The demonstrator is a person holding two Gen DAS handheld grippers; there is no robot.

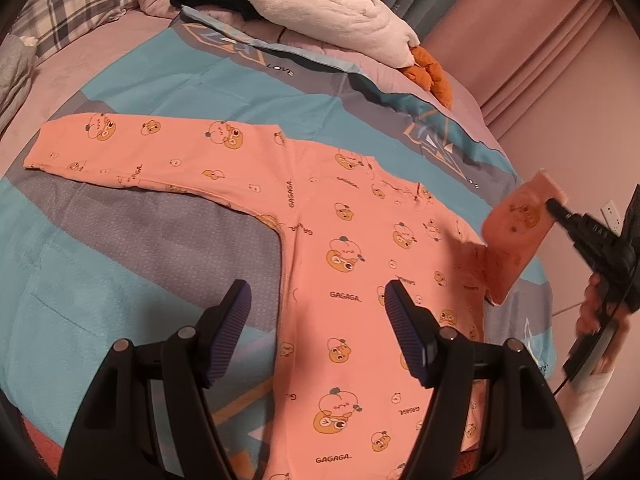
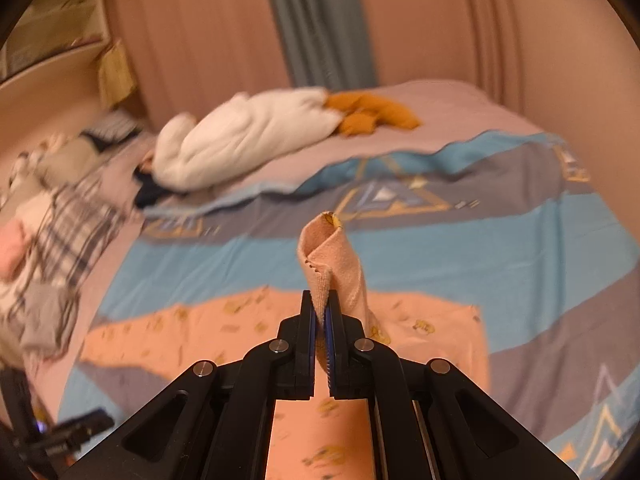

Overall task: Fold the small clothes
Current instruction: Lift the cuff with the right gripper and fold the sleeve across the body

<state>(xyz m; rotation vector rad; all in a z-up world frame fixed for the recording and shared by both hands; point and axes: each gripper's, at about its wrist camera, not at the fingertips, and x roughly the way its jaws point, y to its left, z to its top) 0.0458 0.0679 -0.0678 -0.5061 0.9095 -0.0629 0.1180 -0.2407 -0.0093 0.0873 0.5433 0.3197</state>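
Orange shirt (image 1: 360, 280) is lying under my gaping left gripper (image 1: 316, 332); my right gripper (image 2: 319, 320) is pinching its raised sleeve (image 2: 332, 264).

Pink top (image 1: 352, 264) flat on quilt (image 1: 120, 280); L gripper (image 1: 318, 312) open above its body. R gripper (image 1: 554, 204) pinches R sleeve cuff (image 1: 520, 216), lifted off quilt. Plush goose (image 1: 332, 4) behind.
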